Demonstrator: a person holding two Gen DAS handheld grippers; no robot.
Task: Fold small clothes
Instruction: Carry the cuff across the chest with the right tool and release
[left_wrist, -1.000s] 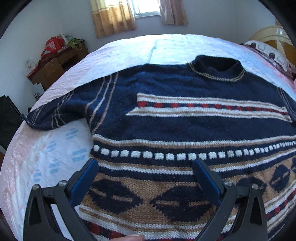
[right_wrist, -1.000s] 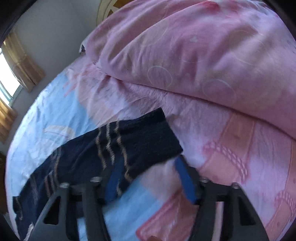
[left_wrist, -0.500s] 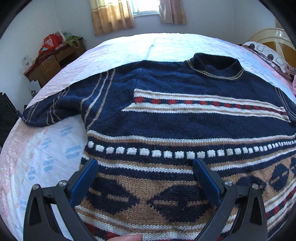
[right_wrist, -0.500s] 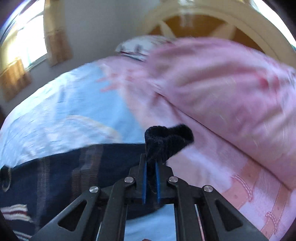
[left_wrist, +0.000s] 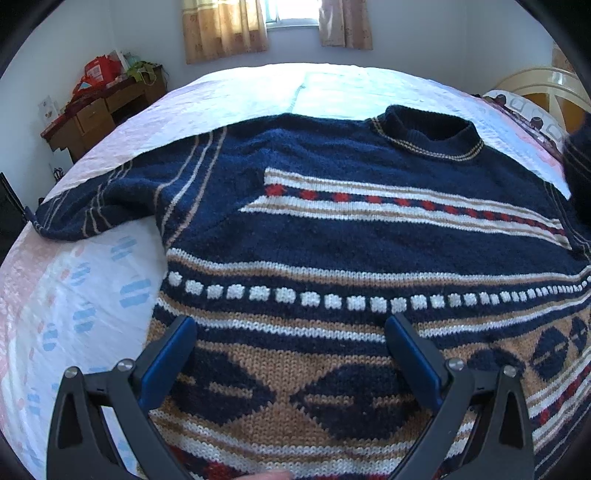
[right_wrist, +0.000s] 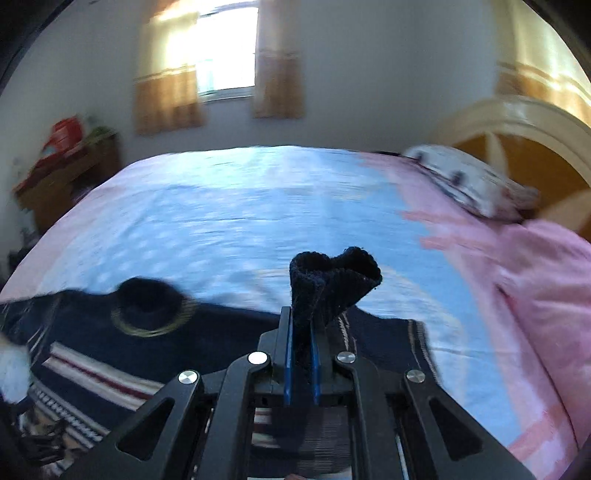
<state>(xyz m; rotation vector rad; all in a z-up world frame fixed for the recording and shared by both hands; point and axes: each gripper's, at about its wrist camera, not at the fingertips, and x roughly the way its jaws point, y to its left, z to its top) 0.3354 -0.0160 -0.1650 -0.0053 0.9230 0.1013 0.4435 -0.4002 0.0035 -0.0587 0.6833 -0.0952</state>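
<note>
Across the middle of the bed (left_wrist: 92, 280) the sweater (left_wrist: 351, 229) lies flat, collar toward the far edge by the window, its long axis running from near edge to far. The right hand-held gripper (right_wrist: 301, 354) is pressed together on the right sleeve cuff (right_wrist: 332, 280), lifted just above the sweater's right shoulder; the body lies to its left. The left hand-held gripper (left_wrist: 291, 354) hangs spread over the hem, so the right is nearer the fold.
</note>
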